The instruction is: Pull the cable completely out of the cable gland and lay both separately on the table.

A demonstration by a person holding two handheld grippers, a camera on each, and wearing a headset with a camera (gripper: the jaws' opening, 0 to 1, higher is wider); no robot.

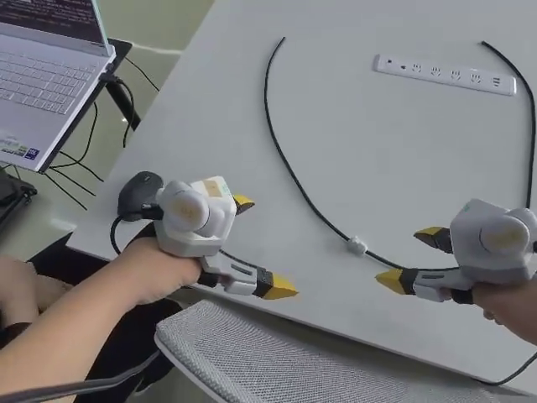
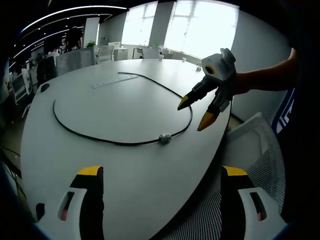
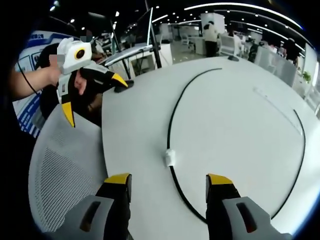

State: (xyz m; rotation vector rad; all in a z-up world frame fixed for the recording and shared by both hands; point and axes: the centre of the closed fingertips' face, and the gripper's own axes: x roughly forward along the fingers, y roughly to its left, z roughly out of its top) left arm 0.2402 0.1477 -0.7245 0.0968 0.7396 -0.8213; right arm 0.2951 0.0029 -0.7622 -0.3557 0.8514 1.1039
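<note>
Cable (image 1: 267, 92) lies curved on the white surface (image 1: 377, 151), seemingly still threaded through the small white cable gland (image 1: 357, 246). My left gripper (image 1: 264, 245) hovers left of the gland, fingers wide apart and empty; my right gripper (image 1: 408, 258) hovers just right of it, fingers likewise spread, gripping nothing

Left tool (image 1: 264, 244), right tool (image 1: 409, 258), jaws apart.

Lighting is bright and even. In the left gripper view the large bright windows (image 2: 200, 25) are blown out, and a soft sheen is cast on the far edge of the smooth white desk (image 2: 125, 115). Strip ceiling lights (image 3: 235, 5) are seen in the right gripper view. Shadows are faint. Strong fisheye bending is seen at the edges of both gripper views. The head view is sharp.
</note>
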